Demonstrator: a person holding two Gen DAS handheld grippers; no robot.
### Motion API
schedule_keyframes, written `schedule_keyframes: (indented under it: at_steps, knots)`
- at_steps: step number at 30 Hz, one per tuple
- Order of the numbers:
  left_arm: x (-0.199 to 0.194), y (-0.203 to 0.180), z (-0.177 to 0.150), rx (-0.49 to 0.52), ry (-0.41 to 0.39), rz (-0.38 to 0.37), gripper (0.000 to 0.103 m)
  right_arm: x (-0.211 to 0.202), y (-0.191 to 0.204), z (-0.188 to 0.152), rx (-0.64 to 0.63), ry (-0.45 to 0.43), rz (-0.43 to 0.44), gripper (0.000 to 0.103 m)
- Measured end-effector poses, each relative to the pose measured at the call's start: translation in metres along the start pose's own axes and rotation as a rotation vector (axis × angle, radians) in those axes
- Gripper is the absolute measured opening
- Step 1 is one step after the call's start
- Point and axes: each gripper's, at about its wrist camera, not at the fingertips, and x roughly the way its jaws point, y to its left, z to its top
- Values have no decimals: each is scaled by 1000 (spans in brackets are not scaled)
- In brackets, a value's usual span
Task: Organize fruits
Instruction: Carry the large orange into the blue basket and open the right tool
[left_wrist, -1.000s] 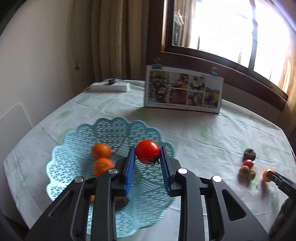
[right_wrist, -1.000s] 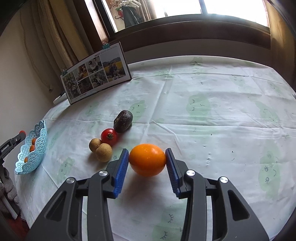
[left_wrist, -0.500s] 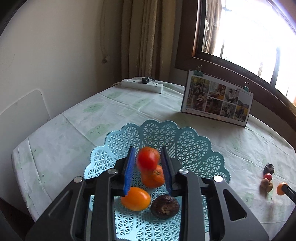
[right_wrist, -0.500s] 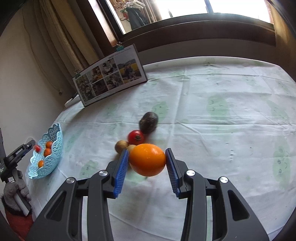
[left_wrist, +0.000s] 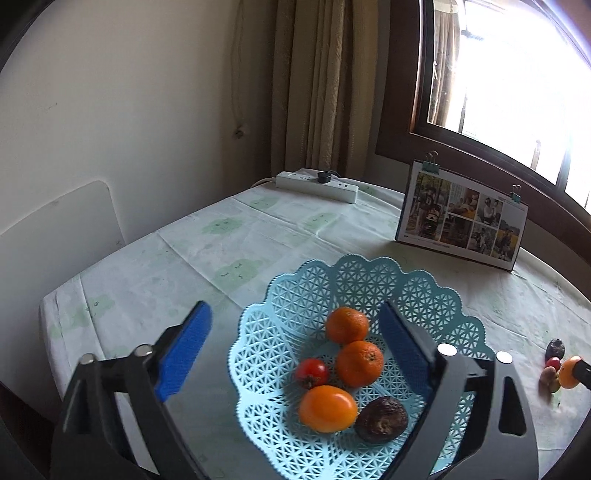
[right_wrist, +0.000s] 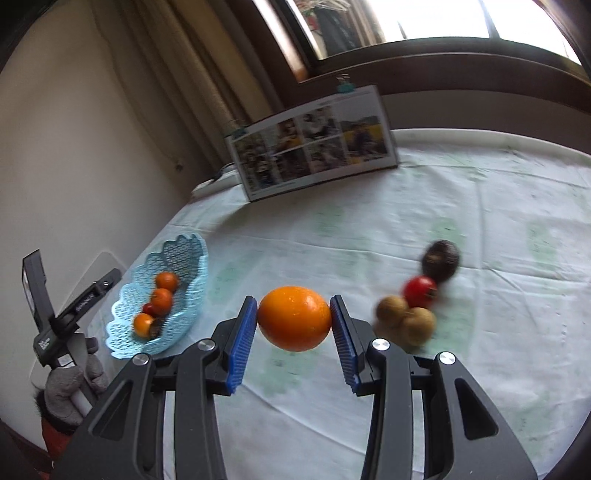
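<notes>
While the left hand-held gripper (left_wrist: 295, 339) is hanging wide open over the blue lattice basket (left_wrist: 280, 314), gripping nothing, its blue pads are sitting well apart at the lower left and lower right of the frame. Five fruits are lying in the basket below it: one oval orange fruit (left_wrist: 327, 408) nearest the camera, one dark wrinkled fruit (left_wrist: 381, 420) touching it on the right, one small red tomato (left_wrist: 311, 373), and two tangerines (left_wrist: 359, 363), one behind the other.

In the right wrist view, the right hand-held gripper (right_wrist: 293, 325) is clamping a large orange (right_wrist: 294, 318) between both blue pads, lifted clear of the table (right_wrist: 480, 387). To its right, four fruits are sitting bunched together on the cloth: two tan round ones (right_wrist: 417, 325), one red tomato (right_wrist: 421, 291) and one dark fruit (right_wrist: 441, 260), all smeared by blur. Farther back, a photo board (right_wrist: 314, 147) is standing near the window, and a white power strip (left_wrist: 317, 186) is lying at the table's far edge. At the lower left, a gloved hand (right_wrist: 72, 387) is partly cut off by the frame.
</notes>
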Motion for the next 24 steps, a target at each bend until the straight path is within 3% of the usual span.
schedule_keyframes:
  at_steps: [13,24]
  knots:
    - [-9,16,-4,17,-33,30,98,48,90,13,-132,53,143,41]
    - [-3,44,-7,-43,-12,55,100,81,115,9,-160,96,139,42]
